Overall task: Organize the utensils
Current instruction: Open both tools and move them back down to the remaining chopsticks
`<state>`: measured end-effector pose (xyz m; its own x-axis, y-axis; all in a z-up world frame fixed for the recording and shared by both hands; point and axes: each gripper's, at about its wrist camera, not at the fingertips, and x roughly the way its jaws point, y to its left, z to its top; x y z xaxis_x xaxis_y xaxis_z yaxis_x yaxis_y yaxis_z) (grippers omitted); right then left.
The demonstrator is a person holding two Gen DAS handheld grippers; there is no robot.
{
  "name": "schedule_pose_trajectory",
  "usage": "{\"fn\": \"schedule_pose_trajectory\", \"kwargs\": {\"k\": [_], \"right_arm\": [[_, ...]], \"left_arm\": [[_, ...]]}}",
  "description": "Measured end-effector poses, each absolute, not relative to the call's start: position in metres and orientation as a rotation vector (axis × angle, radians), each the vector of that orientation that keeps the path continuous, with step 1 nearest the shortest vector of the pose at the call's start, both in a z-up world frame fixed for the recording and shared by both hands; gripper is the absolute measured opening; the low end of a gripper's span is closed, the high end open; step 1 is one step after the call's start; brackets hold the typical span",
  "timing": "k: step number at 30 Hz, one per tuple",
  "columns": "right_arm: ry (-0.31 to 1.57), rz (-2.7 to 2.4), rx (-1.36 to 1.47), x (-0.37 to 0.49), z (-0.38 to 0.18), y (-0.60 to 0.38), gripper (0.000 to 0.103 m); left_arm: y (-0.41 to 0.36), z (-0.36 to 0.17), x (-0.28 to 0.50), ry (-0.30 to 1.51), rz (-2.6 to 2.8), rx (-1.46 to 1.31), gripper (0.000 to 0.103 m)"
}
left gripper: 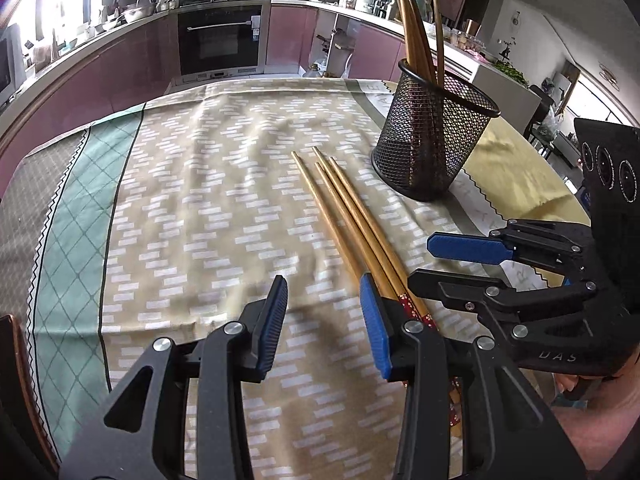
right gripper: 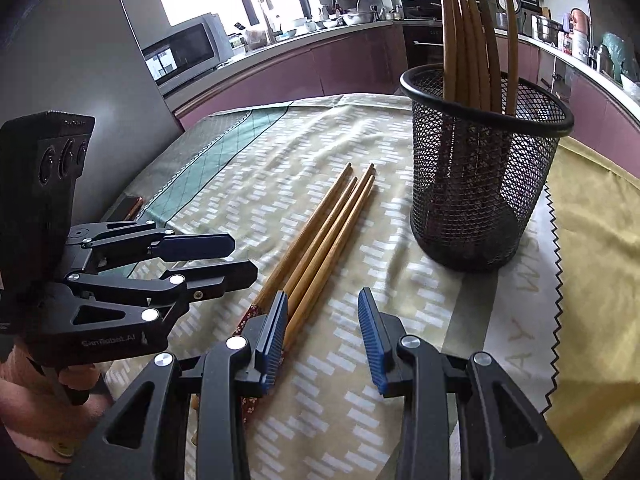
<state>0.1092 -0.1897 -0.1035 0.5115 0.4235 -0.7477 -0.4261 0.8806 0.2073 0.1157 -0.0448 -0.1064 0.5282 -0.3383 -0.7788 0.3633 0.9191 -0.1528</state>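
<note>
Several wooden chopsticks (left gripper: pixel 344 208) (right gripper: pixel 328 224) with red patterned handle ends lie side by side on the tablecloth. A black mesh holder (left gripper: pixel 432 140) (right gripper: pixel 480 184) stands upright to their right, with several more chopsticks (right gripper: pixel 472 32) in it. My left gripper (left gripper: pixel 323 292) is open with only cloth between its fingers; its right finger sits over the chopsticks' handle ends. My right gripper (right gripper: pixel 323 308) is open too, and its left finger covers those same ends. Each gripper shows in the other's view: the right gripper (left gripper: pixel 436 264) and the left gripper (right gripper: pixel 240 258).
A beige patterned tablecloth (left gripper: pixel 208 200) with a green band (left gripper: pixel 80 208) covers the table. A yellow cloth (right gripper: pixel 592 240) lies at the right. The table edge and purple kitchen cabinets (left gripper: pixel 120 72) lie beyond. A dark chair back (left gripper: pixel 16 360) is at the near left.
</note>
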Motion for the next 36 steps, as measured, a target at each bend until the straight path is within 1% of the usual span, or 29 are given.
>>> {"fn": "schedule_pose_trajectory", "kwargs": {"k": [8,24,31,33,36], "right_arm": [[0.9,0.488,-0.048,0.109,-0.105,-0.18,0.034],[0.926,0.463,-0.029,0.114,-0.107,-0.192,0.033],[0.927,0.448,-0.025,0.116,-0.108,-0.193,0.033],[0.928,0.446,-0.025,0.117,-0.108,-0.194,0.033],[0.926,0.439,-0.036,0.118,-0.108,-0.191,0.033]], "left_arm": [[-0.047,-0.104,0.115,0.922,-0.423,0.039,0.038],[-0.067,-0.109,0.132,0.932,-0.428,0.098,0.039],[-0.069,-0.113,0.137,0.94,-0.422,0.118,0.037],[-0.069,-0.113,0.139,0.941,-0.418,0.12,0.035],[-0.067,-0.113,0.142,0.947,-0.407,0.117,0.029]]}}
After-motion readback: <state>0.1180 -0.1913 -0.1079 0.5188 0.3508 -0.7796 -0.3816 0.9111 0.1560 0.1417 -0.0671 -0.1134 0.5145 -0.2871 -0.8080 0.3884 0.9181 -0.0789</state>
